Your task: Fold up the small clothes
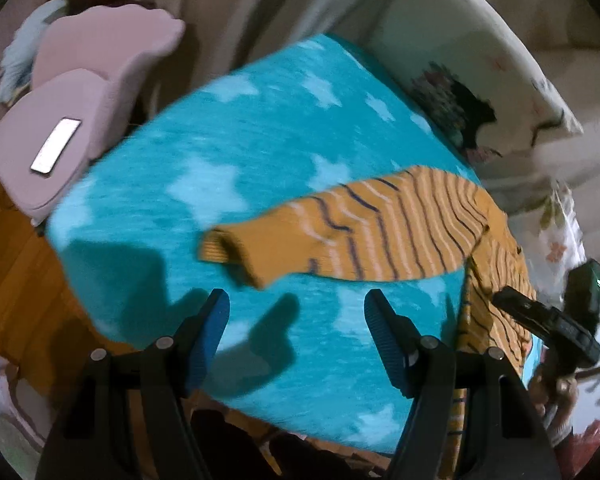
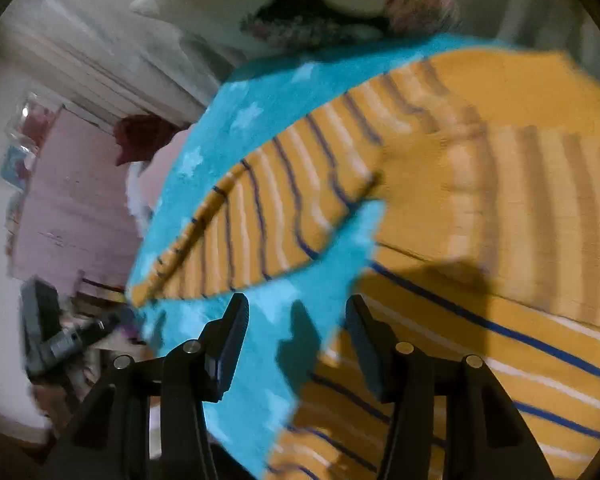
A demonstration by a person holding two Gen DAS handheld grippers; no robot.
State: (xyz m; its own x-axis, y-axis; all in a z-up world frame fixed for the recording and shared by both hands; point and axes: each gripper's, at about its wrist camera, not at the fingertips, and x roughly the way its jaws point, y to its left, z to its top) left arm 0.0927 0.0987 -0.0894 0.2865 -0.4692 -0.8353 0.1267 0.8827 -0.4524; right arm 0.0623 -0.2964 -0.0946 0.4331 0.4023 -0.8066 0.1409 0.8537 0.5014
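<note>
Turquoise star blanket (image 1: 228, 152) with a striped orange sweater (image 1: 400, 232) spread on it
Left gripper (image 1: 296, 316) and right gripper (image 2: 296, 320) both hover unclenched, holding nothing

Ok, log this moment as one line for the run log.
step: folding sweater | sweater: flat on star blanket, sleeve out | left gripper: open, empty, near cuff | right gripper: open, empty

My left wrist camera looks steeply down over the blue star blanket (image 1: 228, 152) from above its near edge. My right one sits nearer, facing the striped sweater (image 2: 500, 184); both share these.
</note>
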